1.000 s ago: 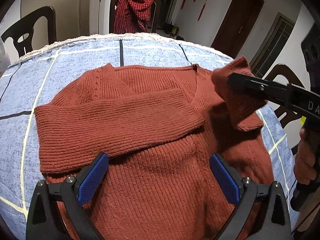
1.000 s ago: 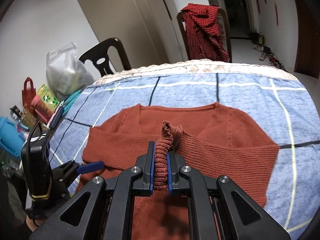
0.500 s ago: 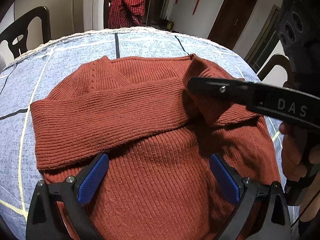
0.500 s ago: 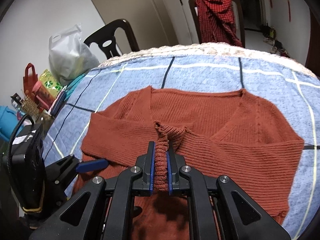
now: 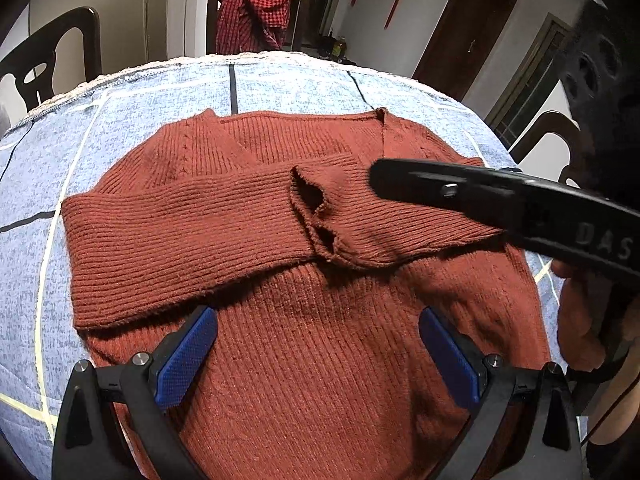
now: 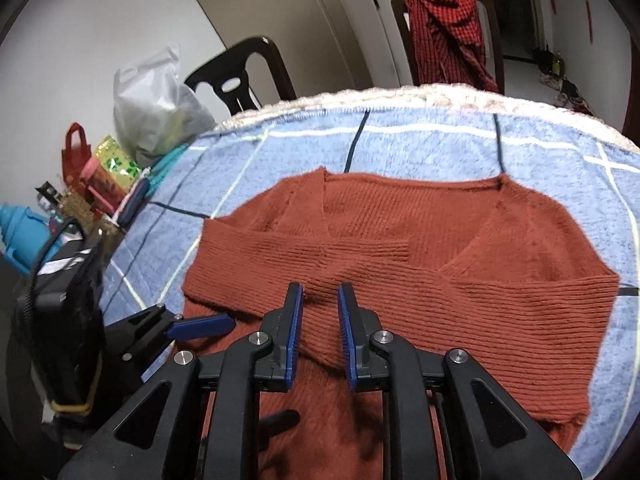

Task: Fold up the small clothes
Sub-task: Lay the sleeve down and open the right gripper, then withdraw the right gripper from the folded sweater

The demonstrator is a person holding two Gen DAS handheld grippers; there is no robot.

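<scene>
A rust-red knit sweater [image 5: 304, 360] lies flat on the blue checked tablecloth [image 5: 280, 84]. Both sleeves are folded across its chest: one sleeve [image 5: 180, 232] comes in from the left, and the other sleeve's cuff [image 5: 320, 216] lies over its end. My left gripper [image 5: 316, 320] hovers wide open over the sweater's lower body with nothing between its pads. My right gripper [image 6: 320, 294] sits just above the folded sleeve [image 6: 520, 312]. Its jaws are opening, and the knit lies below them, not pinched. In the left wrist view the right gripper [image 5: 380, 176] reaches in from the right.
A chair draped with a red checked cloth [image 5: 256, 8] stands behind the table. More dark chairs [image 6: 240, 72] ring it. A plastic bag [image 6: 152, 108] and small clutter [image 6: 100, 176] sit off the table's left side. A hand [image 5: 580, 312] holds the right gripper.
The right gripper carried the sleeve cuff leftward across the chest, lowered it and parted its jaws, so the sleeve now lies flat. The left gripper stayed where it was.
</scene>
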